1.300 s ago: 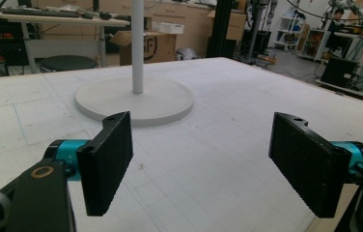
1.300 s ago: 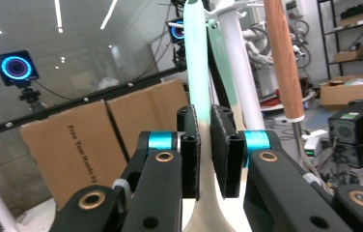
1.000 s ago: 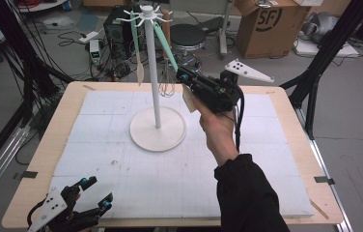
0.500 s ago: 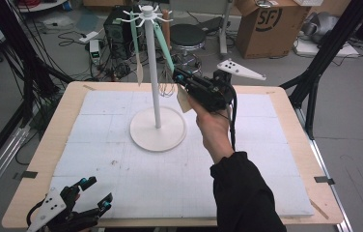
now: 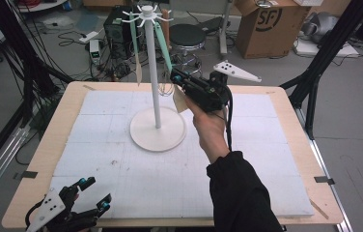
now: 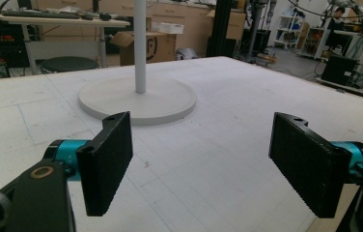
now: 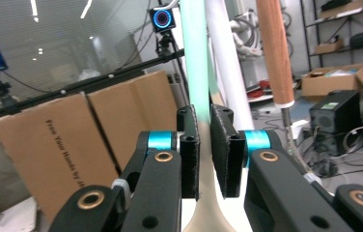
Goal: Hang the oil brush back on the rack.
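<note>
I am finding the right gripper (image 5: pixel 182 87) raised beside the white stand (image 5: pixel 156 126), its jaws drawn narrow and pressing on the mint-handled spatula (image 5: pixel 162 43) that is hanging from a hook of the stand's crown. In the right gripper view the pads (image 7: pixel 189 150) are sitting on either side of the mint handle (image 7: pixel 194 63), just above where it is widening into a pale, cream-coloured blade. I am judging the spatula to be light and stiff along the handle, with a smooth and possibly slippery finish; the blade is looking softer and likely to flex, so the present hold on the lower handle is seeming the sounder place. Because it is hanging freely from its top end, it is likely to swing once lifted, and its loop will need raising clear of the hook before it comes away. Close obstacles are crowding this grip: the stand's pole (image 7: pixel 228 63) is running just behind the handle, a wooden-handled utensil (image 7: pixel 275 53) is hanging just beside it, and another pale utensil (image 5: pixel 137 53) is dangling on the far side of the pole. The stand's round base is resting on the white mat of the desk (image 5: pixel 49 140). The left gripper (image 5: pixel 92 205) is waiting low at the near edge, well apart, its jaws standing wide with nothing between them.
</note>
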